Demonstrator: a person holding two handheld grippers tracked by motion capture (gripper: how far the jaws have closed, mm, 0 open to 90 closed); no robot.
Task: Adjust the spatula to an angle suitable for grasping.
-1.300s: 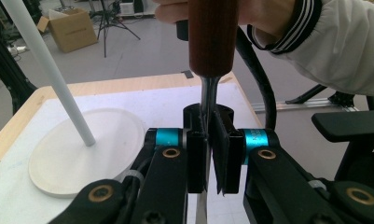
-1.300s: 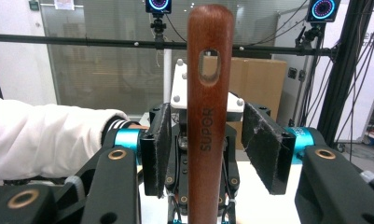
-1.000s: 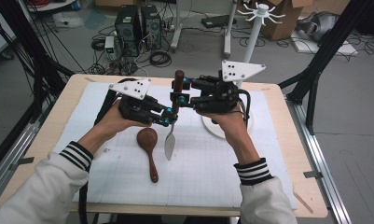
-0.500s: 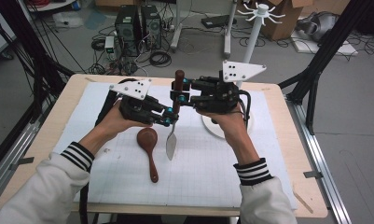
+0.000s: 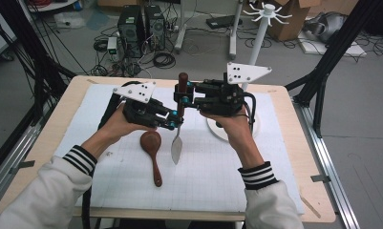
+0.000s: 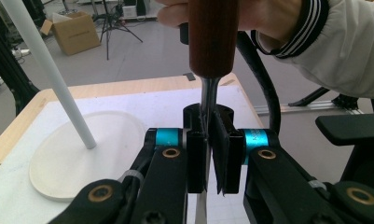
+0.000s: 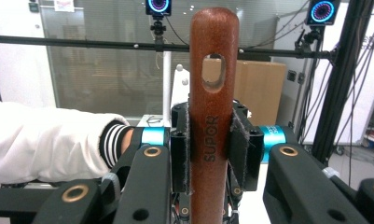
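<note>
At the centre of the high view, a spatula (image 5: pixel 177 143) hangs upright between the two grippers, metal blade down over the white mat (image 5: pixel 132 191), wooden handle up. The left gripper (image 5: pixel 172 125) is clamped on the thin metal shank just under the handle; in the left gripper view its pads (image 6: pixel 197 154) press the shank from both sides, with the handle (image 6: pixel 211 37) rising above them at the top of the frame. The right gripper (image 5: pixel 182 98) sits higher, its jaws around the handle. In the right gripper view the handle (image 7: pixel 212 116) stands between the pads (image 7: pixel 181 149), which touch it on both sides; these jaws have just been closing on it. This looks like a handover: the left holds the tool steady by the shank so the right can take the thicker handle, probably the better place for carrying it.

A wooden spoon (image 5: pixel 152 152) lies flat on the mat just left of the blade, bowl toward the top of the frame, untouched. Right of centre, behind the right hand, a white stand (image 5: pixel 263 28) rises from a round base (image 5: pixel 218 131); its pegs suggest a hanging rack, and the hole in the handle would suit that.
</note>
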